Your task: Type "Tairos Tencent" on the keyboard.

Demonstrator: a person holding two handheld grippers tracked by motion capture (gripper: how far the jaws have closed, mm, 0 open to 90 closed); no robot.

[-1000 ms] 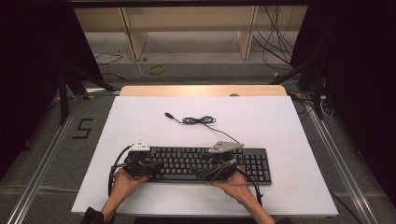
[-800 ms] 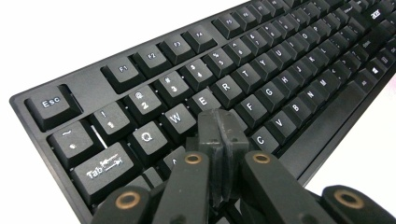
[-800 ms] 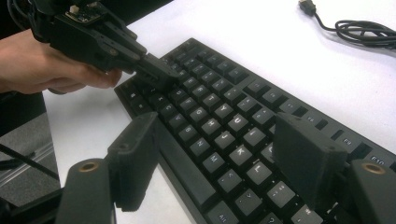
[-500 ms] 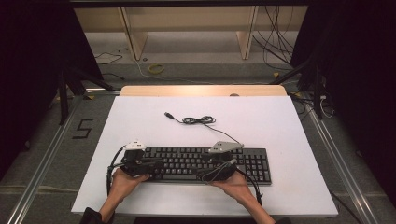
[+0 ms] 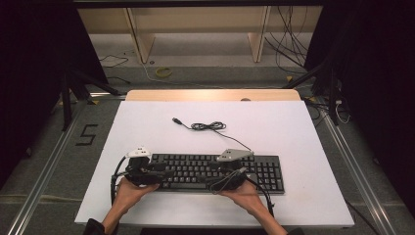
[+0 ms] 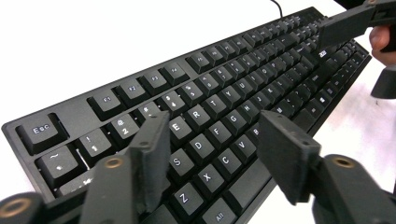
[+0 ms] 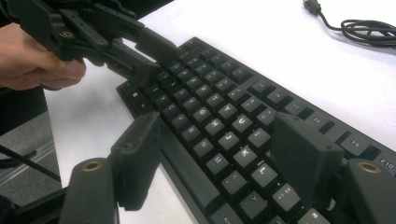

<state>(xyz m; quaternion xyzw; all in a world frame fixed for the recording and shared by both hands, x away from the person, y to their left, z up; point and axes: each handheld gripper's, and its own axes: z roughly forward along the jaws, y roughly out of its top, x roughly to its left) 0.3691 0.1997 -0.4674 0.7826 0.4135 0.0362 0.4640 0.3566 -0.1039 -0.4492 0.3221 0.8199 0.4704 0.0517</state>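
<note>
A black keyboard (image 5: 266, 172) lies along the near side of the white table (image 5: 274, 127). My left gripper (image 5: 162, 172) hovers over its left end. In the left gripper view my left gripper (image 6: 217, 140) has its jaws spread above the letter keys of the keyboard (image 6: 233, 79). They have just been opening, and nothing is pinched between them. My right gripper (image 5: 219, 173) is near the keyboard's middle. In the right gripper view my right gripper (image 7: 219, 149) stands open, one jaw over the keys, the other past the front edge of the keyboard (image 7: 224, 98).
The keyboard's cable (image 5: 208, 126) lies coiled on the table behind it, ending in a USB plug (image 5: 175, 120). A wooden strip (image 5: 210, 94) runs along the table's far edge. Shelving and loose floor cables sit beyond it.
The left gripper's jaws look wider apart than before. Both hands stay in much the same place at the keyboard's near edge.
</note>
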